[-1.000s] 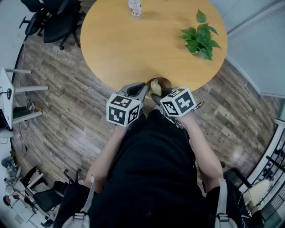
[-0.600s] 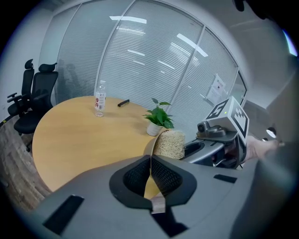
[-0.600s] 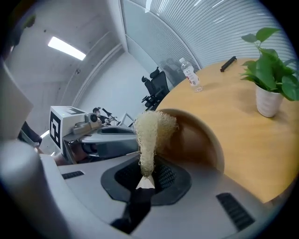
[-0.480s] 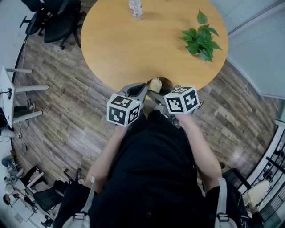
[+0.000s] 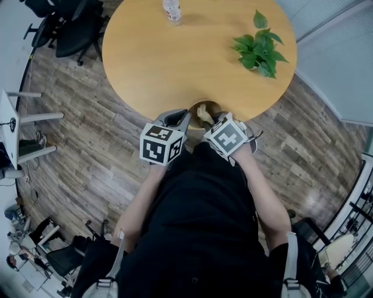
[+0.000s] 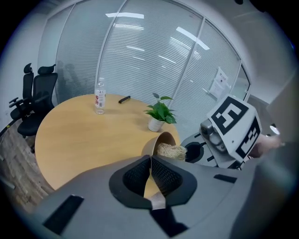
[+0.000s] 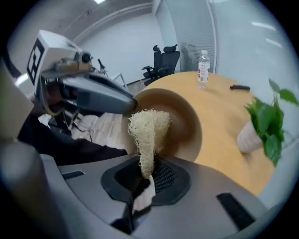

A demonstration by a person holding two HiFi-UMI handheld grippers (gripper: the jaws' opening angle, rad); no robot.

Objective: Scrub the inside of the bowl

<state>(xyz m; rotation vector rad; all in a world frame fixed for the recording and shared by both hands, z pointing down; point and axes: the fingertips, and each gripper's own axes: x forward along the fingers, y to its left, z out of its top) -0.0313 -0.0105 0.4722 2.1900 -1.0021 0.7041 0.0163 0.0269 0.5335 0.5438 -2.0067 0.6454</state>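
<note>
We have the bowl (image 6: 161, 139) by its rim in our left hand-held gripper (image 6: 150, 170), jaws clenched on the thin wall with one pad inside and one outside. We judge that this pinch is there to stop the bowl sliding or spinning under the rubbing. The bowl sits just ahead of that gripper at the near edge of the bench (image 5: 175, 58). It is tipped so that its opening faces the right hand-held gripper (image 7: 145, 175), which we take to be the reason for the tilt: the inside is offered straight to the tool. We cannot tell whether its base touches the bench. The right hand-held gripper is grasping a pale fibrous scrubber (image 7: 147, 128) by its narrow lower end, so the bushy end stands out beyond the fingertips and reaches into the bowl's hollow, where it looks to lie against the inner wall on the side nearer the left gripper. Holding it by the tail leaves the soft bulk free to work while the hard jaws stay off the bowl. A plant (image 5: 259, 46) and a bottle (image 5: 171, 10) stand well beyond both grippers, out of the way.
</note>
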